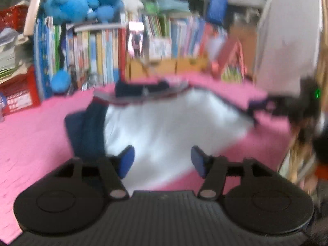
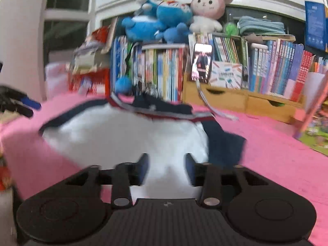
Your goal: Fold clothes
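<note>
A white garment with navy sleeves and a red-trimmed collar lies spread on the pink table. My left gripper hovers over its near hem with blue pads apart and nothing between them. In the right wrist view the same garment lies flat, one navy sleeve folded toward the right. My right gripper stands open above the white cloth, pads clear of it. The right gripper also shows at the far right of the left view, and the left gripper's fingers show at the left edge of the right view.
A row of books and wooden drawers line the table's back edge, with plush toys on top and a phone propped upright. A red basket stands back left. A picture book lies at the right.
</note>
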Tool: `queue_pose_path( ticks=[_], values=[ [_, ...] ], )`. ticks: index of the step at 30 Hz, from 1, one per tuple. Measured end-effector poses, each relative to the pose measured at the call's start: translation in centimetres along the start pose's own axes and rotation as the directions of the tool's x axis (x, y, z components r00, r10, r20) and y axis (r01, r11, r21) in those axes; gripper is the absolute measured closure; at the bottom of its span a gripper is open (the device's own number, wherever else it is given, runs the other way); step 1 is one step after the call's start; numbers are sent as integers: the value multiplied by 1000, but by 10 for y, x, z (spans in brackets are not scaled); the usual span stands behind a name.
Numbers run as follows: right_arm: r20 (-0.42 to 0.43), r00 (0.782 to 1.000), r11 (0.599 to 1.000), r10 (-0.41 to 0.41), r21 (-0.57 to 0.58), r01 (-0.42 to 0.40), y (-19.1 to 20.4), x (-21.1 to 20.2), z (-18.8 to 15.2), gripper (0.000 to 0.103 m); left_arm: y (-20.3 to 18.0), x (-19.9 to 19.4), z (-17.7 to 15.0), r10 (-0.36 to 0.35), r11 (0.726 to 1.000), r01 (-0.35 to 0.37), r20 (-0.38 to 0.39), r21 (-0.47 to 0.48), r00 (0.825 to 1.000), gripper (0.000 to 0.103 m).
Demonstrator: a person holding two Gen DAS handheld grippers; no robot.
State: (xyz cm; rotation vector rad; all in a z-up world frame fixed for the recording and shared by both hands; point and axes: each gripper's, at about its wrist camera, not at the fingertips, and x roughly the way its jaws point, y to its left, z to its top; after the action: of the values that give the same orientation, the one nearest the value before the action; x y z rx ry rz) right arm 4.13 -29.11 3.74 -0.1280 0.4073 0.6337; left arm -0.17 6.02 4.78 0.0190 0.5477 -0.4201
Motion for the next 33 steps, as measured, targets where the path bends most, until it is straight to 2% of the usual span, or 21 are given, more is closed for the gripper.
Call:
queue_pose_path(
  ticks=[3, 6, 8, 10, 12, 13, 15, 18, 20, 22, 24, 26, 27, 28, 31, 33],
  values=[
    [-11, 1000, 999, -16, -43, 15, 15, 46, 16, 38, -10, 51, 17, 42, 998, -42, -7, 54, 999, 44],
    [-35, 999, 994, -34, -109, 30, 27, 85, 27, 37, -18, 102, 33, 85, 990, -83, -12, 111, 996, 45],
    [-57, 998, 994, -5, -109, -1, 29, 107, 30, 37, -11, 130, 33, 133, 988, -130, -32, 89, 991, 46],
    [-79, 997, 996, 13, -92, -21, 29, 124, 29, 37, -2, 151, 30, 189, 979, -184, -60, 84, 980, 45],
    [-102, 995, 996, 3, -86, -11, 28, 136, 25, 36, 4, 164, 20, 267, 959, -256, -80, 125, 960, 45],
    [-126, 992, 997, -7, -79, -3, 26, 141, 23, 32, 6, 165, 15, 292, 947, -278, -68, 160, 954, 45],
    [-171, 985, 998, -26, -57, 17, 20, 148, 22, 31, 9, 166, 3, 336, 919, -319, -37, 232, 941, 44],
    [-217, 973, 994, -79, -89, 61, 12, 156, 21, 31, 20, 163, 3, 334, 923, -318, -41, 218, 942, 44],
    [-213, 971, 989, -111, -120, 87, 7, 157, 20, 31, 27, 161, 3, 340, 922, -325, -40, 212, 939, 45],
    [-201, 963, 976, -180, -161, 149, -2, 153, 17, 31, 33, 159, 3, 346, 921, -332, -39, 206, 937, 44],
    [-203, 953, 970, -225, -141, 199, -20, 148, 16, 31, 42, 157, 3, 376, 909, -361, -34, 210, 926, 44],
    [-217, 952, 976, -217, -63, 209, -43, 142, 16, 26, 57, 154, 5, 366, 922, -356, -43, 153, 930, 44],
    [-226, 952, 979, -205, -27, 204, -51, 141, 15, 23, 64, 152, 6, 362, 928, -354, -49, 116, 931, 38],
    [-233, 952, 979, -197, -2, 202, -56, 141, 15, 23, 72, 151, 6, 358, 932, -353, -55, 79, 932, 37],
    [-234, 950, 978, -207, -14, 209, -54, 142, 14, 23, 86, 148, 7, 312, 950, -312, -73, 5, 947, 36],
    [-241, 953, 981, -182, 27, 194, -60, 141, 14, 23, 87, 148, 7, 302, 953, -304, -79, -4, 950, 36]
  ],
)
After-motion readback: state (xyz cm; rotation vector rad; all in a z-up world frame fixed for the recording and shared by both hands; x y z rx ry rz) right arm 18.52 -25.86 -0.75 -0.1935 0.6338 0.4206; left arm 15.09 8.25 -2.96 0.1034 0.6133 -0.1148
